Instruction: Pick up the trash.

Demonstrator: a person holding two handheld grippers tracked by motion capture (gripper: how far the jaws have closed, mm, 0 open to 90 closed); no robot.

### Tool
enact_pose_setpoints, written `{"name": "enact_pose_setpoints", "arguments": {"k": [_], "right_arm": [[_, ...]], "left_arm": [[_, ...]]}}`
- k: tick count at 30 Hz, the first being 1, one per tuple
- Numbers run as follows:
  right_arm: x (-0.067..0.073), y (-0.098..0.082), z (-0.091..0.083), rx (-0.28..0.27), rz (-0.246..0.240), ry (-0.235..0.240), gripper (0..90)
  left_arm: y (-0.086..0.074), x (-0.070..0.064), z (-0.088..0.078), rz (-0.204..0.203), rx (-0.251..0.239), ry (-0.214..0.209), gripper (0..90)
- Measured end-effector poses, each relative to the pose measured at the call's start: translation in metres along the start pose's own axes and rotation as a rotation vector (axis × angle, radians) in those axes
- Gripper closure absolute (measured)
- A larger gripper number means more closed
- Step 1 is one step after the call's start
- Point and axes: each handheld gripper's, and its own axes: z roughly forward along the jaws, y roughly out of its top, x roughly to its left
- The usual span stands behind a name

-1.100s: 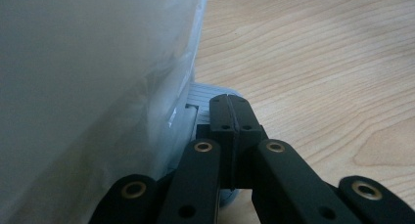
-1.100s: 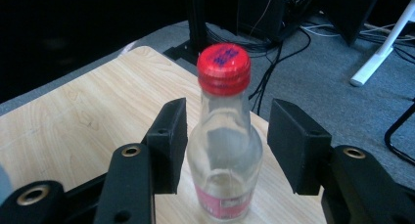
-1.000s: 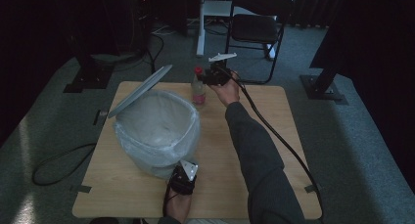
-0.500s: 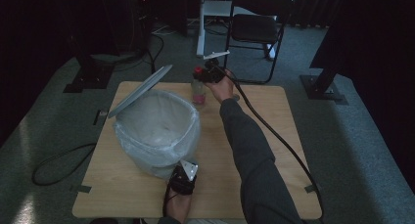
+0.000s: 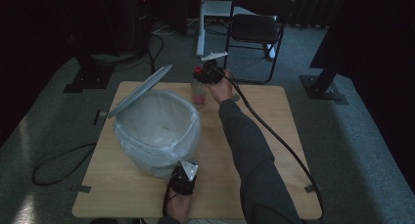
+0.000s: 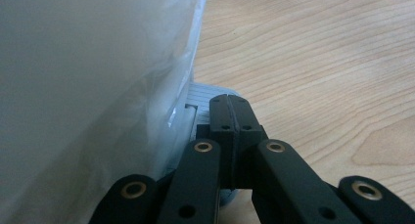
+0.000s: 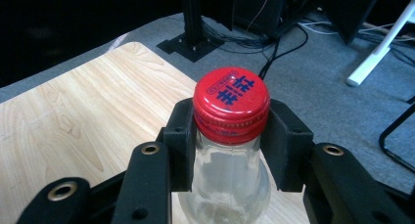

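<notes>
Two grippers are at work on the pale wooden tabletop (image 5: 274, 131). The left gripper (image 6: 229, 117), jaws fully shut, presses the grey foot pedal (image 6: 203, 98) of the white bag-lined bin (image 5: 156, 131), propping its lid. The right gripper (image 7: 230, 123) has just been closing on the red-capped clear plastic bottle (image 7: 230, 136) standing beyond the bin; it should grip firmly under the cap and lift straight.

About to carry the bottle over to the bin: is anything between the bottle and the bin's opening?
Nothing visible blocks it. The bottle stands just beyond the bin, its neck between the right gripper jaws, which have just been closing on it. The lid is tipped up at the bin's far left, leaving the opening clear.
</notes>
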Motion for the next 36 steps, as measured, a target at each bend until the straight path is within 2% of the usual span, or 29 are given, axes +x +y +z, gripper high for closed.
{"name": "enact_pose_setpoints", "arguments": {"k": [10,19,26,29,33,36], "right_arm": [[0.004,0.000,-0.002,-0.025,0.007,-0.045,60.9],[0.003,0.000,-0.012,-0.022,-0.020,-0.078,61.8],[0.002,0.006,-0.035,-0.027,-0.031,-0.072,61.9],[0.003,0.008,-0.043,-0.025,-0.050,-0.069,61.9],[0.006,0.011,-0.049,-0.017,-0.087,-0.080,62.0],[0.006,0.012,-0.051,-0.019,-0.090,-0.078,62.0]], "left_arm": [[0.000,0.000,0.000,0.000,0.000,-0.001,90.0],[0.000,0.000,0.000,0.000,0.000,0.000,90.0],[0.000,0.000,0.000,-0.001,-0.001,0.000,90.0],[0.000,0.000,0.000,0.000,0.000,0.000,90.0],[0.000,0.000,0.000,-0.001,0.000,0.001,90.0],[0.000,0.000,0.000,-0.002,-0.001,0.000,90.0]]}}
